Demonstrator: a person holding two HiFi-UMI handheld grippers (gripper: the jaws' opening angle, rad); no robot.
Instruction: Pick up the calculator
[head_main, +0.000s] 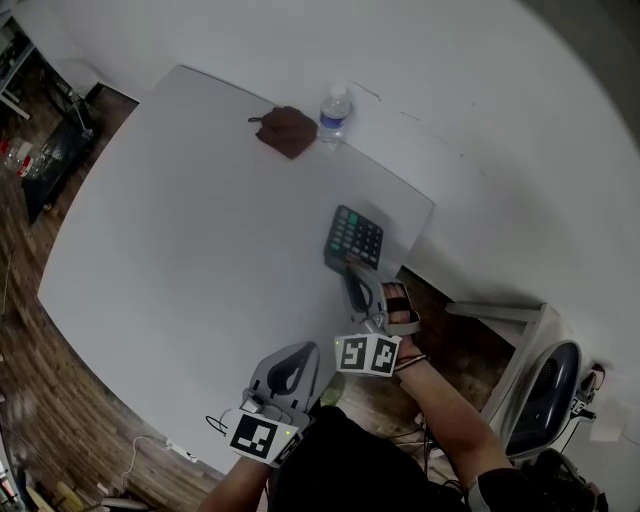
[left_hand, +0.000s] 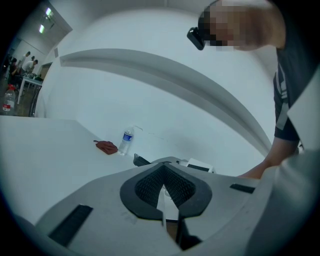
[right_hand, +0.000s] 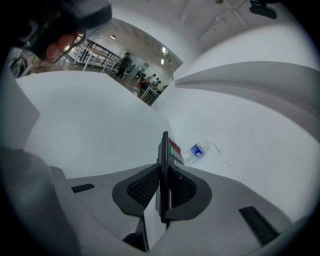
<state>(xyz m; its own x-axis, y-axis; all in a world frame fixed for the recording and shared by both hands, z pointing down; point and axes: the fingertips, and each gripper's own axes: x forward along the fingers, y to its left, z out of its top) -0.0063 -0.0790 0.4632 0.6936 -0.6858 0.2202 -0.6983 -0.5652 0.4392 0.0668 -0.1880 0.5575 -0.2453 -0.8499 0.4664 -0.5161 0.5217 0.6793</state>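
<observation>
The calculator (head_main: 355, 238), dark grey with a green-tinted key block, is held off the white table (head_main: 180, 220) near its right edge. My right gripper (head_main: 357, 275) is shut on the calculator's near end. In the right gripper view the calculator (right_hand: 163, 150) stands edge-on between the two dark pads, and the right gripper (right_hand: 163, 185) clamps it from both sides. My left gripper (head_main: 298, 350) hovers at the table's near edge, left of the right one, shut and holding nothing. In the left gripper view the left gripper (left_hand: 164, 187) has its pads meeting at the tips.
A water bottle (head_main: 334, 116) and a brown pouch (head_main: 288, 130) sit at the table's far edge, and also show as the bottle (left_hand: 126, 141) and the pouch (left_hand: 106, 147). A chair (head_main: 540, 395) stands on the floor to the right. A white wall runs behind the table.
</observation>
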